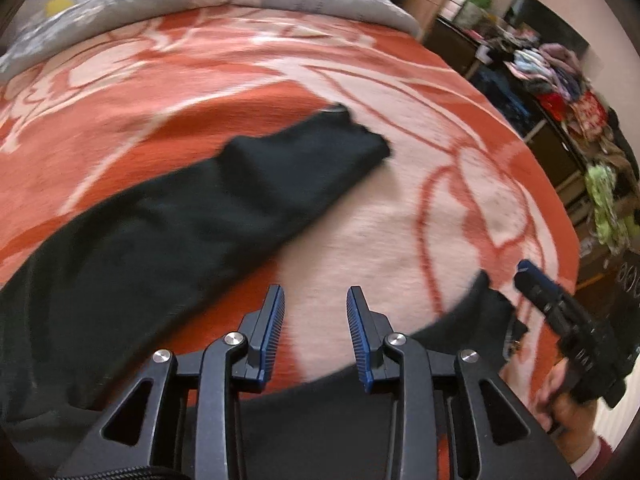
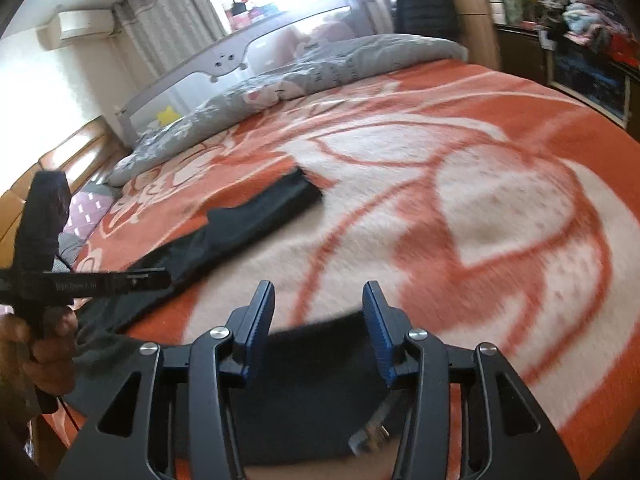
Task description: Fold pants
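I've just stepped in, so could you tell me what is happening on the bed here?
A person holds a gripper in each hand over black pants spread on an orange and white blanket. The left gripper and right gripper are both open and hold nothing, hovering near the closer end of the pants. One leg stretches away across the bed; no fold looks finished.

black pants [image 1: 168,232] cut off at lower-left edge, waistband hidden under tongs, blanket [image 2: 480,208] motion-blurred

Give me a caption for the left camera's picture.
Open left tool above black pants spread on an orange blanket.
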`<state>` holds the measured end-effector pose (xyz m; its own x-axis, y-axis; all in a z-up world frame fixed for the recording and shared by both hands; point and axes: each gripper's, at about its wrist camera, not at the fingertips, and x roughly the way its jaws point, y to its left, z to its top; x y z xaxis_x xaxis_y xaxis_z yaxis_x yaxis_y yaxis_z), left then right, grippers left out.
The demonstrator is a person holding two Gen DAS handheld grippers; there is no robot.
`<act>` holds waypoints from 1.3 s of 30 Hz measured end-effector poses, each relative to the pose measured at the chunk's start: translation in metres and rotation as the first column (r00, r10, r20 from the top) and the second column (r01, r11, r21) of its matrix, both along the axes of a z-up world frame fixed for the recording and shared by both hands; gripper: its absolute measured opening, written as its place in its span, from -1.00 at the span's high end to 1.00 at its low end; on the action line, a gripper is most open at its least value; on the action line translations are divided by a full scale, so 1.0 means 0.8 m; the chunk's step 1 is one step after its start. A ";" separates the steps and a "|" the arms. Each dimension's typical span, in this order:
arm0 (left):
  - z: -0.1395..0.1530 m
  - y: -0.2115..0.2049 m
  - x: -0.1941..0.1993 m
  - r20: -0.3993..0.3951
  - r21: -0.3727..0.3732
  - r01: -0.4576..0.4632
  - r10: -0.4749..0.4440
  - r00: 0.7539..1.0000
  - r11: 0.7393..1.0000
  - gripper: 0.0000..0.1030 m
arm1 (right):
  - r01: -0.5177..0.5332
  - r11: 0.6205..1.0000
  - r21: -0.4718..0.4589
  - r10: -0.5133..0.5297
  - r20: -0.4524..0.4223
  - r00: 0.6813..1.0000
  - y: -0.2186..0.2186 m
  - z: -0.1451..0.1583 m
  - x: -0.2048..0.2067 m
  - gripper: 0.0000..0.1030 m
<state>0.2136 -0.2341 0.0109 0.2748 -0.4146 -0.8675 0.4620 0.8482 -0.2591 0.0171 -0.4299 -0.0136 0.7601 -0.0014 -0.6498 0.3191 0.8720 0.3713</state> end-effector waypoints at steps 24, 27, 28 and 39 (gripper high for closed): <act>-0.058 0.094 0.182 -0.052 0.120 -0.069 0.076 0.996 0.990 0.08 | -0.301 0.953 0.039 0.302 -0.233 0.924 -0.063 -0.035 0.320 0.07; -0.066 0.083 0.201 -0.061 0.142 -0.024 0.033 0.998 0.990 0.06 | -0.330 0.942 0.065 0.335 -0.271 0.902 -0.067 -0.052 0.350 0.07; -0.069 0.078 0.208 -0.066 0.151 -0.006 0.016 0.998 0.989 0.06 | -0.343 0.936 0.079 0.351 -0.280 0.893 -0.067 -0.059 0.358 0.07; -0.092 0.049 0.219 -0.100 0.175 0.098 -0.081 0.992 0.980 0.79 | -0.367 0.928 0.068 0.370 -0.287 0.883 -0.072 -0.080 0.371 0.83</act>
<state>0.3886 -0.1952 -0.0627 0.1596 -0.2694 -0.9497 0.5192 0.8411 -0.1513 0.3140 -0.4873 -0.0774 0.4826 0.2509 -0.8391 0.0701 0.9439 0.3226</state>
